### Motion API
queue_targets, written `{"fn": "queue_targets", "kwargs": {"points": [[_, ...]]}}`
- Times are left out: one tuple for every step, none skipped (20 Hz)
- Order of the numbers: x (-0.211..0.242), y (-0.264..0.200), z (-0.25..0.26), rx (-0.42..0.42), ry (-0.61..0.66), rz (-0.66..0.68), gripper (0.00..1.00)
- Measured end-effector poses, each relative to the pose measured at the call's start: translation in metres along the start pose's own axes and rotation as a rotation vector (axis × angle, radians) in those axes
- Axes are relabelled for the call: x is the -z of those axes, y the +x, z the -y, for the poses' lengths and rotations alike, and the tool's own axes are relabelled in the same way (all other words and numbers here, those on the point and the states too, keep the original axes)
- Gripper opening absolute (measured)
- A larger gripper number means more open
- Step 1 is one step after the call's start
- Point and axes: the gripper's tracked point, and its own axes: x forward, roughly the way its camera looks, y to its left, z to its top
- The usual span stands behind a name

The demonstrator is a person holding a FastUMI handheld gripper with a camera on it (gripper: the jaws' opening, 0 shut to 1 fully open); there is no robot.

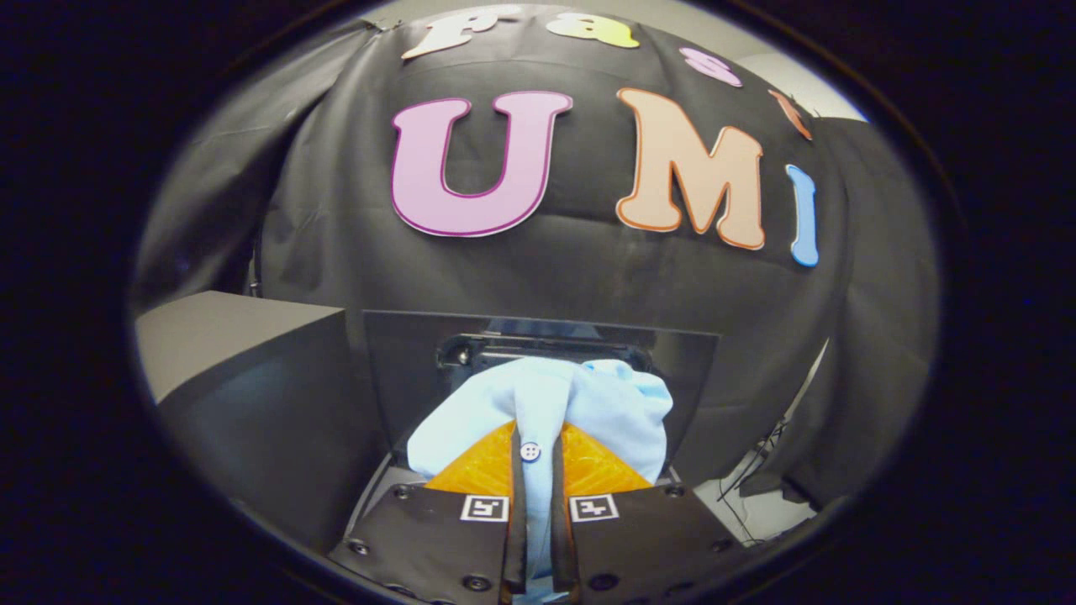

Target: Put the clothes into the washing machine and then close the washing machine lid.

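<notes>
Now claw (535,470) clamped on pale-blue shirt (588,403), bunched just ahead

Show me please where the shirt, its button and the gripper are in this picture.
shirt (618,412): gripper view, on the light blue cloth bunched ahead of the fingers.
button (530,451): gripper view, on its round face.
gripper (538,470): gripper view, midway between the fingertips, shut on the shirt.

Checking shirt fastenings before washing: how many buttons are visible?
1: a white button on the light blue shirt, between the claw fingers clamping it. Folds may hide others.
</notes>
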Motion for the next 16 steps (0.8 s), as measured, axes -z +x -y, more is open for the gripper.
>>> {"fn": "queue_targets", "kwargs": {"points": [[0.002,-0.001,0.003,0.017,-0.001,0.016,0.38],[0.003,-0.002,0.011,0.054,0.005,0.048,0.47],[0.004,-0.003,0.019,0.098,0.012,0.078,0.56],[-0.001,-0.005,0.023,0.121,0.018,0.106,0.64],[-0.001,-0.008,0.026,0.137,0.021,0.118,0.73],[0.000,-0.009,0.027,0.132,0.023,0.114,0.82],[-0.001,-0.018,0.026,0.129,0.023,0.099,0.91],[0.005,-0.006,0.027,0.134,0.009,0.084,0.99],[0.004,-0.008,0.027,0.134,-0.004,0.077,0.99],[0.001,-0.009,0.028,0.131,-0.004,0.080,0.99],[-0.004,-0.010,0.027,0.123,0.003,0.087,0.98],[-0.008,-0.011,0.027,0.117,0.013,0.091,0.98],[-0.012,-0.013,0.027,0.114,0.022,0.091,0.98],[-0.014,-0.015,0.025,0.112,0.034,0.091,0.98],[-0.019,-0.018,0.024,0.106,0.038,0.096,0.98],[-0.023,-0.021,0.024,0.106,0.040,0.106,0.98]]}}
